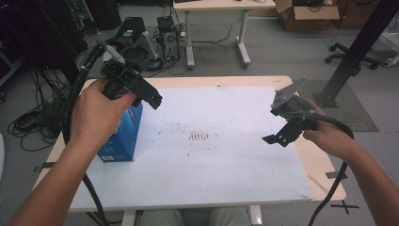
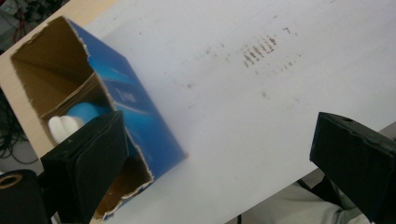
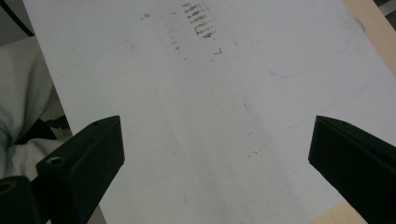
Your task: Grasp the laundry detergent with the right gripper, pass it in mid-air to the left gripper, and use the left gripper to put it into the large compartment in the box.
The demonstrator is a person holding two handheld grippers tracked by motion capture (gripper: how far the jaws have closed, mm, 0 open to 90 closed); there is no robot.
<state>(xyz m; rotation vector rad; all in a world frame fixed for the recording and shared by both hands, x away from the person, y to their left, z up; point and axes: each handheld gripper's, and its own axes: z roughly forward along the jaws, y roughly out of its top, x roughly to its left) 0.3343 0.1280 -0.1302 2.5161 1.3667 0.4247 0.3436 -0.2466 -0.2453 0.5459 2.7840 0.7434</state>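
High view: left tongs [image 1: 153,100] are matte black, blocky plastic, held up in the person's left hand [image 1: 96,115], not gripping anything. Blue box [image 1: 123,134] stands on the tabletop [image 1: 226,80] directly under that hand, mostly hidden by it; glossy printed card, rectangular, upright. Tabletop is pale wood with a white sheet [image 1: 226,155] covering most of it, smudged with dark scuff marks between the two tongs. Right tongs [image 1: 277,138] are the same black plastic with a grey three-cornered plate on top, held over the sheet's right side, well apart from the box.

Left gripper view: left tongs [image 2: 219,156] jaws stand wide apart, released, nothing between them. Blue box [image 2: 140,116] sits just beside the left-hand jaw, partly behind it. Its top is torn open with ragged edges, brown raw card inside, and an inner divider splits it into compartments. A white and light-blue rounded item [image 2: 74,119] sits in one compartment, close behind the jaw tip; can't tell what it is. The box leans in this view, but the camera is tilted.

Right gripper view: right tongs [image 3: 217,154] jaws wide apart, released, empty. Flat white sheet [image 3: 210,107] below them, scuff marks ahead of the jaws, bare wood edge at the far right.
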